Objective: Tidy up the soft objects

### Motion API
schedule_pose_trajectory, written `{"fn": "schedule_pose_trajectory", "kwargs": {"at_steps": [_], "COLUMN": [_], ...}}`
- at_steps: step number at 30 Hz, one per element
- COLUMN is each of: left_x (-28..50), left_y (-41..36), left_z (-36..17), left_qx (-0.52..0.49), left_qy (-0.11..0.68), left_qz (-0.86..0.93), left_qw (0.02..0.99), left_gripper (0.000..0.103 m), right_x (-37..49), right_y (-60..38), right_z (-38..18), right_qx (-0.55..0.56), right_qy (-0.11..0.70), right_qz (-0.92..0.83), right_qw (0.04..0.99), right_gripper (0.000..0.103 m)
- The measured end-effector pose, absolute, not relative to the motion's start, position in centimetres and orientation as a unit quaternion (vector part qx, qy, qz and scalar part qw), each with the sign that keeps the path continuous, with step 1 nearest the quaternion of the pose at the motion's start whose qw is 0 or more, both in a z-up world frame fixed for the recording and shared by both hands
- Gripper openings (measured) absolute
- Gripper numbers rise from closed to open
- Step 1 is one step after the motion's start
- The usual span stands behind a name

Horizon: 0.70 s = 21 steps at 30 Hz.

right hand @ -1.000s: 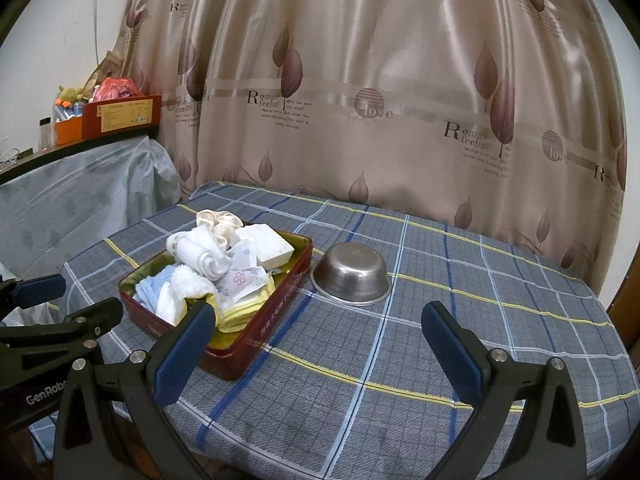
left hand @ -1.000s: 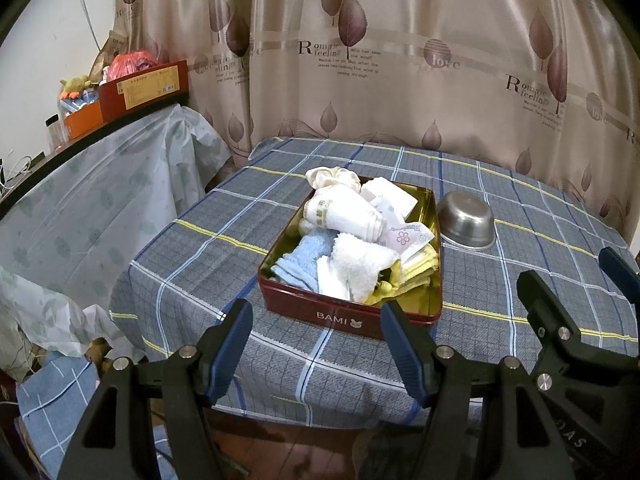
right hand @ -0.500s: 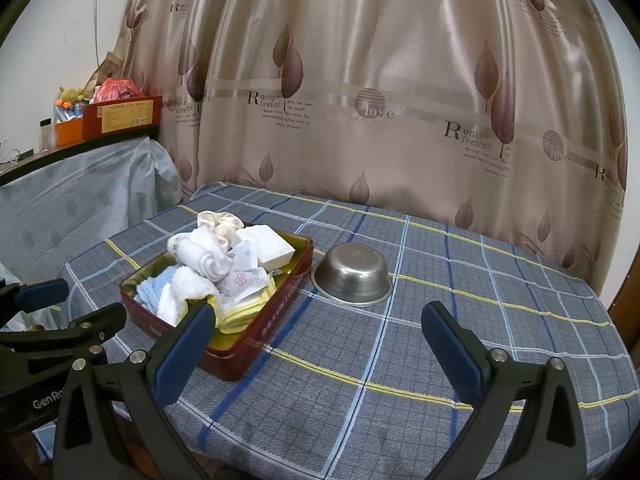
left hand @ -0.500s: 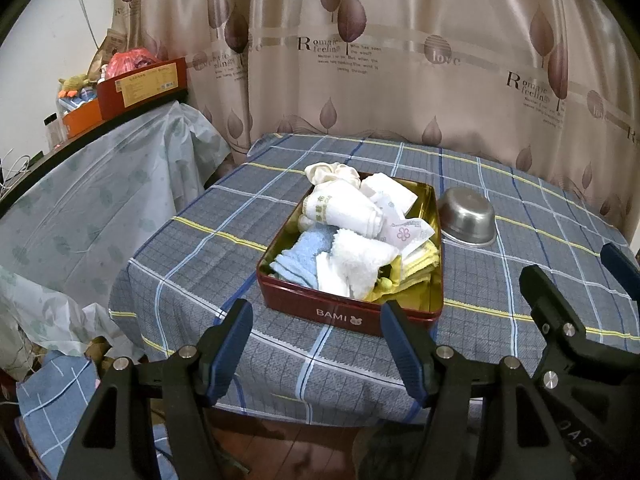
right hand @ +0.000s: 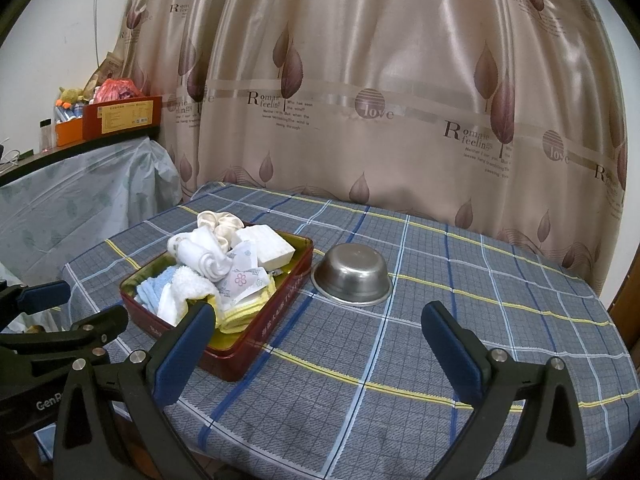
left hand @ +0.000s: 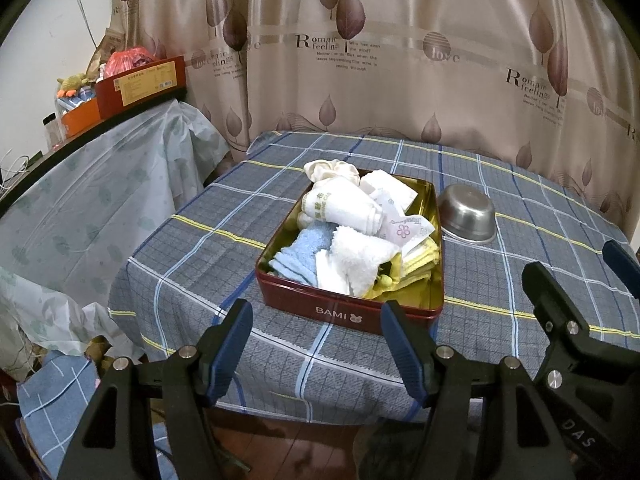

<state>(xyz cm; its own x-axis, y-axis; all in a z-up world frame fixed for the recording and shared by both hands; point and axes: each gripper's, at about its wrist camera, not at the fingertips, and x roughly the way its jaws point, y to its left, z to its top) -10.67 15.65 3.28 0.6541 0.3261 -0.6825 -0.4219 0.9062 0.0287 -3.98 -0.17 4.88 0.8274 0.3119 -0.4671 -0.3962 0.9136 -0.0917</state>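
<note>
Far left, a shelf (left hand: 120,120) draped in plastic sheet is seen, carrying a red box (left hand: 140,84) and an orange box (left hand: 78,114). A leaf-print curtain (left hand: 400,60) hangs behind the desk (left hand: 200,264), which is covered by a grey-blue checked cloth.

Left gripper (left hand: 316,344): held low over the near desk edge, aimed at the tin. Its blue-padded fingers (left hand: 230,344) are spread wide; nothing is between them and nothing is touched.

The red tin (left hand: 344,312), marked BAMI on its near wall, stands on the desk left of centre. The soft objects lie heaped inside it: a cream scrunchie (left hand: 332,170) at the far left corner, partly over the rim; a rolled white towel (left hand: 340,206) just in front of it; a white block (left hand: 388,188) at the far right; a flower-print packet (left hand: 404,230) in the middle; a blue cloth (left hand: 304,252) at the near left; a fluffy white cloth (left hand: 360,256) beside it; a yellow cloth (left hand: 416,264) along the right wall.

A steel bowl (left hand: 468,214) sits upside down on the desk, just right of the tin, not touching it.

Right gripper (right hand: 320,328): held over the near desk edge, right of the left one. Its fingers (right hand: 452,344) are spread wide and empty; in the right wrist view the left finger overlaps the tin's near corner, but contact cannot be told.
</note>
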Motion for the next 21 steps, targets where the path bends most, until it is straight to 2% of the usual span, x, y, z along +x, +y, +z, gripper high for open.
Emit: {"fn": "schedule_pose_trajectory", "kwargs": {"at_steps": [21], "left_x": [-10.65], "left_y": [15.65], "left_z": [3.19], "left_qx": [-0.068], "left_qy": [0.365], "left_qz": [0.205], "left_qw": [0.906], "left_gripper": [0.068], "right_x": [-4.12], "right_y": [-0.17], "right_z": [4.78], "right_qx": [-0.092], "right_qy": [0.227], "right_qz": [0.185], "right_qw": [0.952], "right_gripper": [0.102]}}
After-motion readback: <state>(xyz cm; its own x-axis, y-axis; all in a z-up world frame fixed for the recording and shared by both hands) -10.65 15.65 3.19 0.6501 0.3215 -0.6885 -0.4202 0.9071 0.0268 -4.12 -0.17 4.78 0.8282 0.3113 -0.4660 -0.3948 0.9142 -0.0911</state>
